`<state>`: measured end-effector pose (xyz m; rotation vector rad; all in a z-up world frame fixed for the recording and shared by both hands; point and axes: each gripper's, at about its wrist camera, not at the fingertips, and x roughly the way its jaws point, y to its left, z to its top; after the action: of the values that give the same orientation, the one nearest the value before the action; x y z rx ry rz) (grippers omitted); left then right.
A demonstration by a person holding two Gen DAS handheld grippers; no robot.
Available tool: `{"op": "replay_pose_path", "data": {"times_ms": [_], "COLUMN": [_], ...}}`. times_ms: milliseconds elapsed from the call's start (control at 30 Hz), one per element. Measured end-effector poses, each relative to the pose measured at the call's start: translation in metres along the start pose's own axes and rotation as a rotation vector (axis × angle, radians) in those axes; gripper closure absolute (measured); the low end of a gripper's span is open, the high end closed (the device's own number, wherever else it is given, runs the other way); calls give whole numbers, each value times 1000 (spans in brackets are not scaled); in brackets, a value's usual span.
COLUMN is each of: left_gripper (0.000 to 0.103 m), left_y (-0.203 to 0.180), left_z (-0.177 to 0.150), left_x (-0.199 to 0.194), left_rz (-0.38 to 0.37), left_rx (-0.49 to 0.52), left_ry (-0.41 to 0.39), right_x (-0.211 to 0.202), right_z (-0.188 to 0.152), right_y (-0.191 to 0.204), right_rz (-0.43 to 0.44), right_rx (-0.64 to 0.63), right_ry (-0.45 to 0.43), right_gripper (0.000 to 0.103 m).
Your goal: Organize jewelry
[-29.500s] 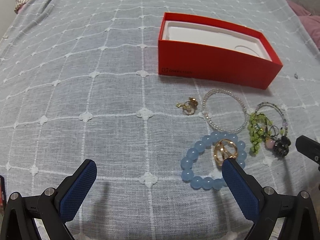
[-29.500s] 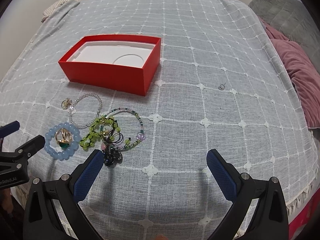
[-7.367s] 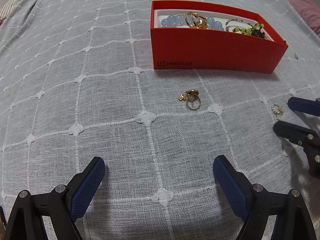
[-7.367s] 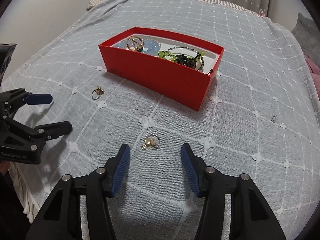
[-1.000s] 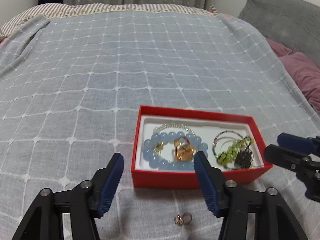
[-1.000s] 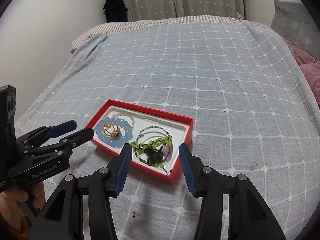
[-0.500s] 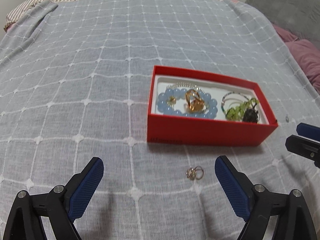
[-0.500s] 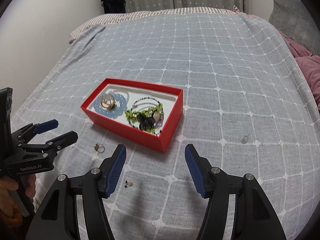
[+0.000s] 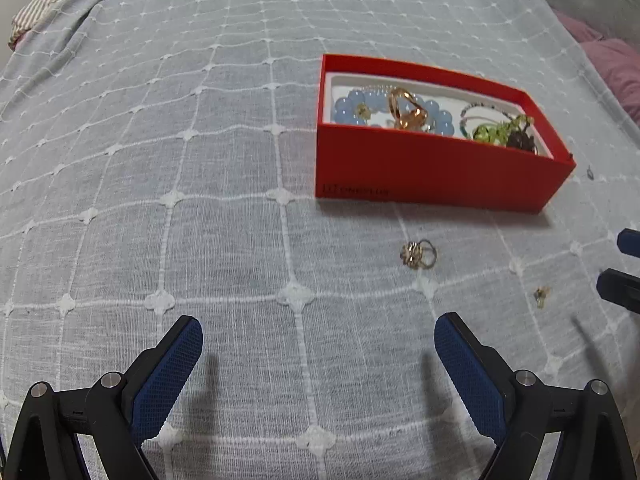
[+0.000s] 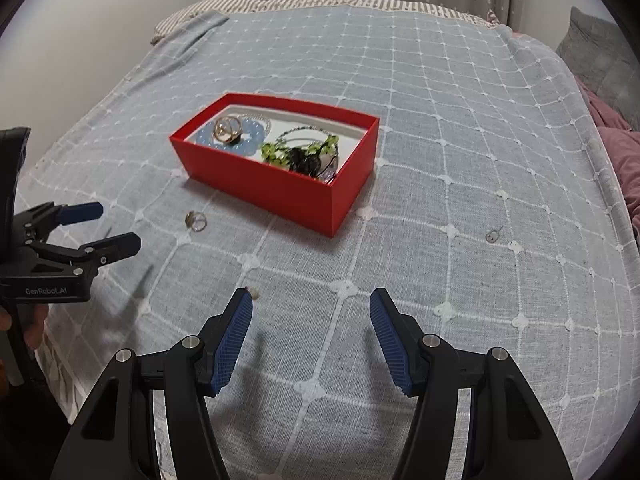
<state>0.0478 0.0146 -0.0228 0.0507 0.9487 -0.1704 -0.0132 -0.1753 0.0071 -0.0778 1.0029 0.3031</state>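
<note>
A red box (image 9: 432, 176) stands on the bedspread; it holds a blue bead bracelet (image 9: 348, 110), a gold ornament (image 9: 406, 108) and green beads (image 9: 496, 132). In front of the box, a gold ring (image 9: 418, 254) lies on the cloth. A tiny earring (image 9: 541, 295) lies to its right. My left gripper (image 9: 316, 328) hangs wide open and empty, short of the ring. My right gripper (image 10: 311, 300) is open and empty, with the earring (image 10: 253, 292) just beyond its left fingertip. The right wrist view also shows the box (image 10: 260, 178), the ring (image 10: 195, 221) and the left gripper (image 10: 112, 228).
A small metal piece (image 10: 491, 235) lies on the cloth right of the box. Grey and pink pillows (image 10: 616, 148) sit at the bed's right side. A striped sheet (image 10: 280, 2) shows at the bed's far end. A hand (image 10: 32, 332) holds the left gripper at the bed's left edge.
Both grippers have tipped down and drawn back toward the near side of the bed. The left jaws have spread much wider. The ring and the earring have come into fuller view.
</note>
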Motion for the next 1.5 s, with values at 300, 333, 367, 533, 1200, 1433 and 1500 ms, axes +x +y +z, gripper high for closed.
{"op": "replay_pose_path", "data": {"times_ms": [300, 333, 367, 533, 1200, 1433, 1500], "left_gripper": [6, 6, 6, 6, 6, 7, 7], "left_y": [-7, -8, -8, -10, -18, -20, -21], "left_z": [-10, -10, -11, -15, -16, -16, -16], "left_x": [1, 2, 2, 7, 11, 13, 13], "left_rz": [4, 5, 6, 20, 5, -12, -16], "left_rx": [32, 36, 39, 50, 63, 61, 68], "left_ry": [24, 27, 29, 55, 78, 74, 71], "right_x": [10, 13, 16, 24, 43, 46, 46], "right_z": [-14, -16, -19, -24, -6, -4, -3], "right_y": [16, 18, 21, 28, 42, 43, 44], "right_rz": [0, -8, -16, -30, 23, 50, 51], "right_rx": [-52, -65, -78, -113, -156, -158, -158], "right_ry": [36, 43, 48, 49, -12, -17, -16], "right_gripper": [39, 39, 39, 39, 66, 87, 93]}}
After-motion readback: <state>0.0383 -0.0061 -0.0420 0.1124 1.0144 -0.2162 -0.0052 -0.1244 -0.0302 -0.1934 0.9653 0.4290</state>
